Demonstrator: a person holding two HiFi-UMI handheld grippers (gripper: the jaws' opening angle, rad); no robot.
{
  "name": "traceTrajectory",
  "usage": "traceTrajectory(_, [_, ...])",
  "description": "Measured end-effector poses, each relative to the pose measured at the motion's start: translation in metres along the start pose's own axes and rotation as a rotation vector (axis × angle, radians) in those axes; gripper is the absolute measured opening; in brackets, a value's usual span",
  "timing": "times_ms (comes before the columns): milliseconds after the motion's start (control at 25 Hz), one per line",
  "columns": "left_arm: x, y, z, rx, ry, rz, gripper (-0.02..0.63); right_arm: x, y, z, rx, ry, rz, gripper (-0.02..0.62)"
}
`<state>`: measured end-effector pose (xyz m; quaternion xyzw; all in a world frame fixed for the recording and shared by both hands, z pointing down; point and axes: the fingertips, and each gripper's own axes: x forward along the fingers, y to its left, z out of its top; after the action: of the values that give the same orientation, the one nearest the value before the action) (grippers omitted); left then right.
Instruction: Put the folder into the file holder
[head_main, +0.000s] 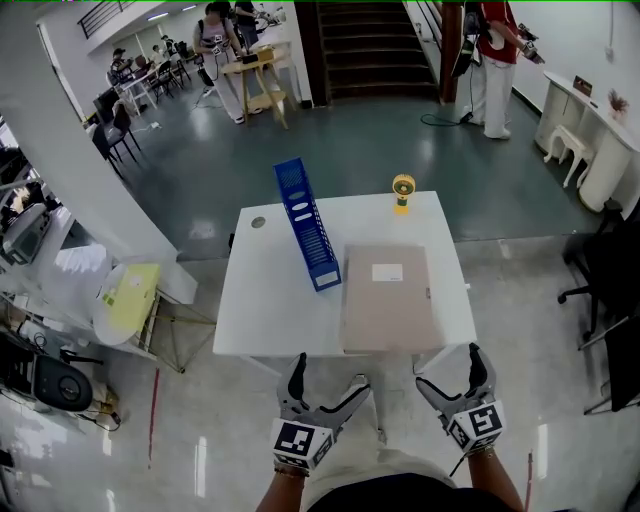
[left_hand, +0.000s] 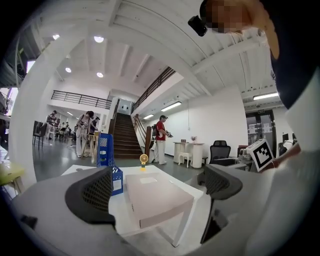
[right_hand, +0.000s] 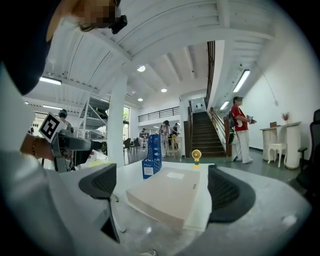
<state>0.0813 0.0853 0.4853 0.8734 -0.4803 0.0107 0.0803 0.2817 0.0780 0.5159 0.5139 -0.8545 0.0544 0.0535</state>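
Note:
A beige box folder (head_main: 389, 298) lies flat on the right half of the white table (head_main: 270, 300), its near end at the front edge. The blue file holder (head_main: 306, 225) stands upright to its left, running front to back. Both grippers hang in front of the table, short of its edge, with jaws spread wide and nothing between them: the left gripper (head_main: 326, 385) below the table's middle, the right gripper (head_main: 452, 371) below the folder's near right corner. The folder (left_hand: 156, 197) and file holder (left_hand: 108, 161) show ahead in the left gripper view, and the folder (right_hand: 168, 195) and file holder (right_hand: 153, 155) in the right gripper view.
A small yellow desk fan (head_main: 403, 191) stands at the table's far edge. A dark round spot (head_main: 258, 222) marks the far left corner. A cluttered cart (head_main: 125, 300) stands left of the table, black office chairs (head_main: 605, 290) to the right. People stand far off in the hall.

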Motion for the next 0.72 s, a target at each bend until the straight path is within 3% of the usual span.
traceTrajectory(240, [0.048,0.018,-0.041,-0.014,0.141,-0.096,0.561,0.042,-0.028,-0.02,0.018,0.072,0.0,0.555])
traceTrajectory(440, [0.103,0.056,-0.061,-0.086,0.204,-0.103,0.561,0.088,-0.054,-0.039,0.15,0.119,0.034,0.555])
traceTrajectory(520, [0.12,0.065,-0.075,-0.132,0.249,-0.124,0.561,0.104,-0.058,-0.055,0.181,0.177,0.042,0.557])
traceTrajectory(720, [0.166,0.086,-0.106,-0.249,0.359,-0.178,0.561,0.154,-0.067,-0.092,0.221,0.397,0.153,0.574])
